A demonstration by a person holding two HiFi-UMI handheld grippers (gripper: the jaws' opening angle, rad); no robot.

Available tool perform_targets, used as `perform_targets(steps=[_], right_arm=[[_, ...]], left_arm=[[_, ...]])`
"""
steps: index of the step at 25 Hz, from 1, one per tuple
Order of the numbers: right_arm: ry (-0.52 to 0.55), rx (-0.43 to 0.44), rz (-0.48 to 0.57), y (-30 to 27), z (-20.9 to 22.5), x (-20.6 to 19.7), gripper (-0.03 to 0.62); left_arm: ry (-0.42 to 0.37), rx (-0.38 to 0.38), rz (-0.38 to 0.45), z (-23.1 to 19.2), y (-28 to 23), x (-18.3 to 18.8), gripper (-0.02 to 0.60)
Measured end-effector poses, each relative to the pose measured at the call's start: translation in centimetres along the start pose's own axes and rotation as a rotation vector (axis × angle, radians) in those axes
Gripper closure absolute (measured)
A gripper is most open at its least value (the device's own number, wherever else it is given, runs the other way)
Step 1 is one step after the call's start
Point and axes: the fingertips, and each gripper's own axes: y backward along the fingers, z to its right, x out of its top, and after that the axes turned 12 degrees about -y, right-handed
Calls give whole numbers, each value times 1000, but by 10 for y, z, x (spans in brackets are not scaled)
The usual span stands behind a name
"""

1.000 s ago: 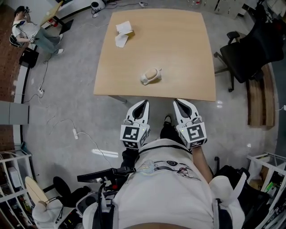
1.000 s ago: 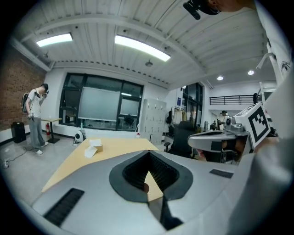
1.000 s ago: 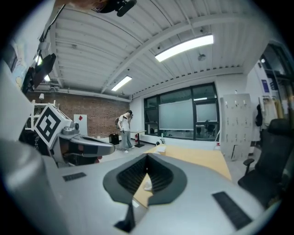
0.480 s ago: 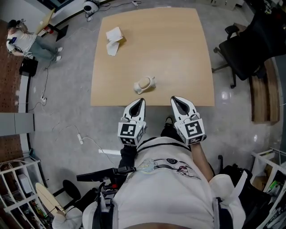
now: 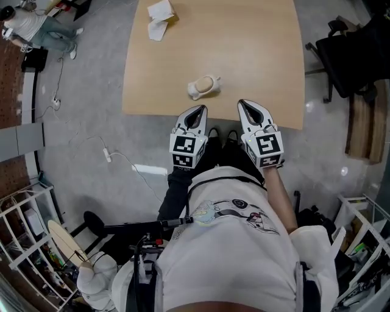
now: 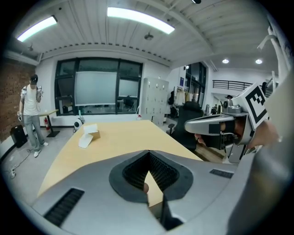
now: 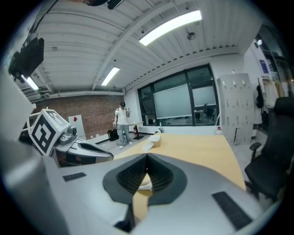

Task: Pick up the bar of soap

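A beige bar of soap (image 5: 204,84) lies on a small white dish (image 5: 195,93) near the front edge of the wooden table (image 5: 256,42). My left gripper (image 5: 198,109) is shut and empty, just at the table's front edge, a little nearer than the soap. My right gripper (image 5: 243,104) is shut and empty too, to the right of the soap and apart from it. In the left gripper view the closed jaws (image 6: 148,152) point across the tabletop (image 6: 115,137). Through the right gripper (image 7: 147,157) a bit of the white dish (image 7: 144,181) shows.
A white paper and a small box (image 5: 159,13) lie at the table's far left. A black office chair (image 5: 356,49) and a wooden bench (image 5: 359,122) stand to the right. A person (image 5: 27,24) stands far left. Cables (image 5: 109,159) run over the grey floor.
Both grippers have moved forward from in front of the table up to its front edge, closer to the soap. Both stayed shut.
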Motion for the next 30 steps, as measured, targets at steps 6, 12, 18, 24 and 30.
perform_targets(steps=[6, 12, 18, 24, 30], right_arm=[[-20, -12, -74, -32, -5, -23, 589], [-36, -31, -163, -55, -1, -53, 589], [-48, -40, -218, -73, 2, -70, 589], [-55, -65, -243, -78, 11, -72, 589], [-69, -99, -261, -86, 27, -74, 589]], left_arm=[[10, -54, -69, -12, -22, -33, 581], [22, -64, -131, -25, -44, -62, 581], [18, -104, -198, -32, -64, -89, 581], [-51, -138, -245, -38, -85, -108, 581], [-169, -174, -281, -50, -113, -122, 581]])
